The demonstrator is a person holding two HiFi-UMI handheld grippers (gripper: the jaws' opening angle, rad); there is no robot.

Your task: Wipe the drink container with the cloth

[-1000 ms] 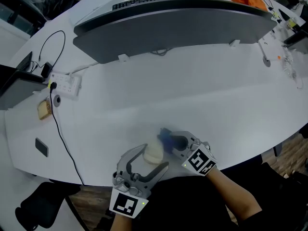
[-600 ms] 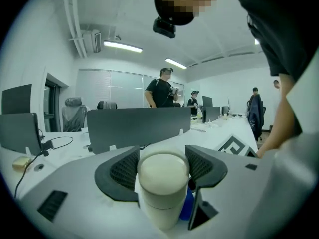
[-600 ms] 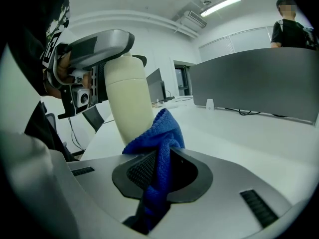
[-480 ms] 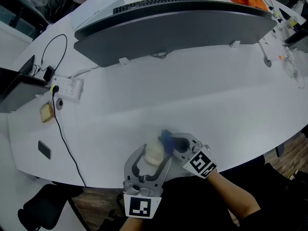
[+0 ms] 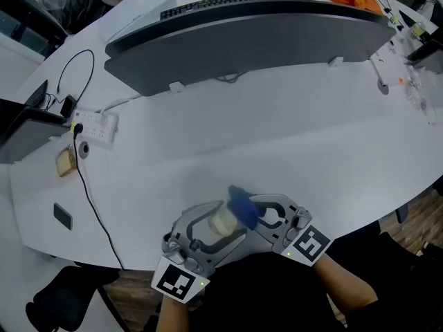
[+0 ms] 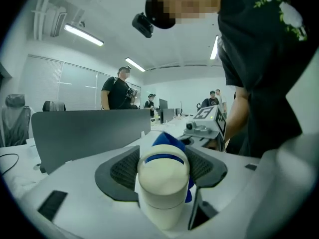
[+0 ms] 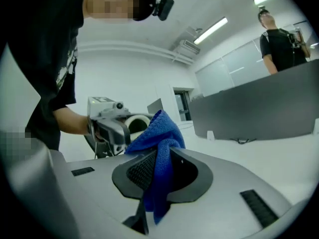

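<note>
your left gripper (image 6: 163, 169) has its jaws set wide and clamped on both sides of the cream drink container (image 5: 223, 220), holding it over the near edge of the white table (image 5: 291, 144), right in front of you. the container's lower end is buried behind the gripper body in the left gripper view, so only its rounded cap end shows. it's opaque and capped, so what's inside can't be seen. your right gripper (image 7: 157, 171) is pinching the blue cloth (image 7: 158, 133), a fold bunched above the pads and a tail hanging below. in the head view the cloth sits on the container's right side and covers that edge. there's no label or print you can read on the container, and the marker cube (image 5: 310, 242) shows only black-and-white squares.
</note>
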